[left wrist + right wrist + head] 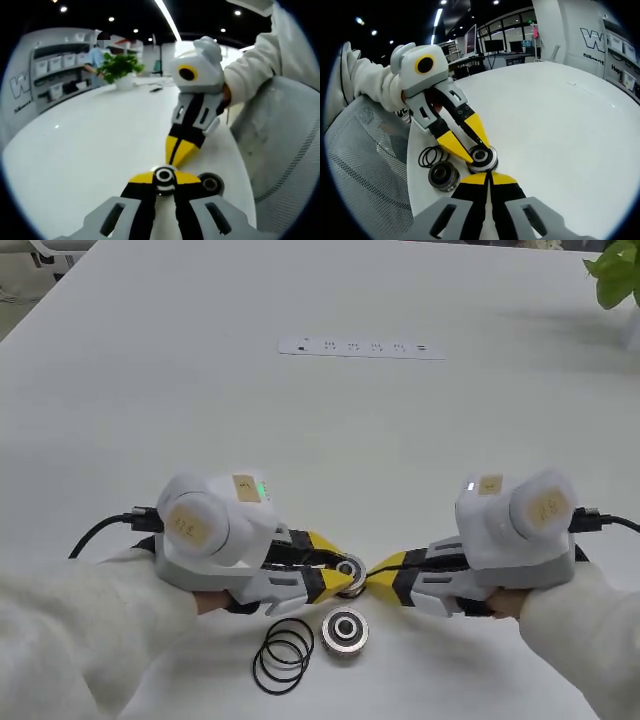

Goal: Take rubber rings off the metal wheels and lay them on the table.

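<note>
Nearest the person, on the near side of both claw tips, several black rubber rings (283, 650) lie flat on the white table (200, 410), their loops overlapping. The pile lies on the near side of the left claw's body.

Just beside the pile, directly on the near side of the point where the two claws meet, a loose wheel (345, 630) lies flat with its hub facing up. It is clear of both claws.

The left claw (340, 568) points toward the right claw. Its yellow-tipped jaws are clamped on a second metal wheel, the held wheel (350, 571), with one jaw on each side of the rim. In the left gripper view this wheel sits between that claw's own tips, hub toward the camera. Whether it rests on the table or is lifted cannot be told.

The right claw (376, 574) faces the left claw tip to tip. Its jaws are together, and the right gripper view shows only a thin dark seam between them. The tips reach the rim of the held wheel. Whether they pinch a ring on that rim cannot be told.

Well beyond both claws, straight ahead, a white power strip (362, 347) lies on the table. Farther still, beyond the right claw, a green plant (615, 275) stands at the far edge.
</note>
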Demonstrator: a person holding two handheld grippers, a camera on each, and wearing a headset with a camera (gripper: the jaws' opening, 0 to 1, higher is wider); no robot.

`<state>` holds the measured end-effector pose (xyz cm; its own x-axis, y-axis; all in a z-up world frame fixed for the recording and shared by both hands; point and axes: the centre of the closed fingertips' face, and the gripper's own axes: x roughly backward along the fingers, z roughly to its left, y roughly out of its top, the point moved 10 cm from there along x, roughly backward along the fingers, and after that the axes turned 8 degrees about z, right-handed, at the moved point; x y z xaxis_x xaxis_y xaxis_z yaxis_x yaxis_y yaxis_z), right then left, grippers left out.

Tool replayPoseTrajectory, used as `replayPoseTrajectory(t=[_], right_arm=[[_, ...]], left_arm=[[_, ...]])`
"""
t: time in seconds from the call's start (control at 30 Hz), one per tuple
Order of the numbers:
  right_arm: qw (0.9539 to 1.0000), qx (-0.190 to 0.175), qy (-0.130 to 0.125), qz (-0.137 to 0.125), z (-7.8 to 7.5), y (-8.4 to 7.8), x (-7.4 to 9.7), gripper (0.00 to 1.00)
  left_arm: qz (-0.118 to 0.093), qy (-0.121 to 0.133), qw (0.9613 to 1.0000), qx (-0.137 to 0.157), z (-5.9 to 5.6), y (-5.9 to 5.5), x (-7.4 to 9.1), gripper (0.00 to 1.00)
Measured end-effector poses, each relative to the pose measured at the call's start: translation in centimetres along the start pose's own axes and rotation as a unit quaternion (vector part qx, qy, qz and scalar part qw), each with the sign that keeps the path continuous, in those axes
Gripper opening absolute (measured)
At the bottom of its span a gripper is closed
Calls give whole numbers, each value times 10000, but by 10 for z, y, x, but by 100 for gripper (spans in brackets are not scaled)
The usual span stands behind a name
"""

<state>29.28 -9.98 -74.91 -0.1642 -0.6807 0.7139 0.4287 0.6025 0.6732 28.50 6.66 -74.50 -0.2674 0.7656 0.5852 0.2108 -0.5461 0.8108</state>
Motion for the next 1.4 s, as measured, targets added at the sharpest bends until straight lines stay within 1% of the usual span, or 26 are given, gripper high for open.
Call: replayPoseTrajectory(t=[0.03,0.1,0.17,0.2,0.23,0.3,0.33,0.4,0.43,0.47,0.5,0.53,0.57,0.6,0.77,0.9,1.4], right_arm=[[10000,-85,6,-4,-1,0,1,0],[9993,-372,30,-29,-1,-1,0,0],[9973,-734,43,-51,-1,-3,-1,0],[9964,-839,110,-86,-1,-3,0,0],[9943,-1056,133,-83,-1,-3,0,0],[9907,-1344,194,-100,-2,-4,1,0],[9868,-1599,233,-142,-3,-4,2,0],[9807,-1922,299,-219,-2,-4,3,0],[9771,-2067,373,-336,-2,-4,4,0],[9734,-2217,425,-398,-2,-4,5,0],[9691,-2376,492,-451,-4,-4,6,0],[9655,-2479,564,-569,-6,-3,7,0],[9649,-2514,543,-529,-6,-4,7,0],[9656,-2491,534,-522,-6,-4,7,0],[9654,-2490,546,-551,0,-3,7,0],[9652,-2486,568,-576,1,-2,7,0],[9697,-2275,633,-625,8,6,6,0]], left_arm=[[1,3,10000,-15,0,0,0,14],[-2,5,10000,-25,0,0,0,14],[-14,5,10000,-18,0,0,0,14],[-20,1,10000,-16,0,-1,0,14],[-24,3,10000,-17,0,-1,0,14],[-29,3,10000,-19,-1,-1,0,14],[-29,4,10000,-27,-1,-1,0,14],[-28,7,10000,-38,-1,-1,0,14],[-27,10,10000,-47,-1,-1,0,14],[-26,12,10000,-48,-1,-1,0,14],[-24,15,10000,-53,0,-1,0,14],[-24,16,10000,-51,0,-1,0,14],[-23,19,10000,-50,0,-1,0,14],[-23,20,10000,-50,0,-1,0,14],[-20,27,10000,-50,-1,-1,0,14],[-20,28,10000,-48,-1,-1,0,14],[-35,41,10000,-45,-1,-1,0,14]])
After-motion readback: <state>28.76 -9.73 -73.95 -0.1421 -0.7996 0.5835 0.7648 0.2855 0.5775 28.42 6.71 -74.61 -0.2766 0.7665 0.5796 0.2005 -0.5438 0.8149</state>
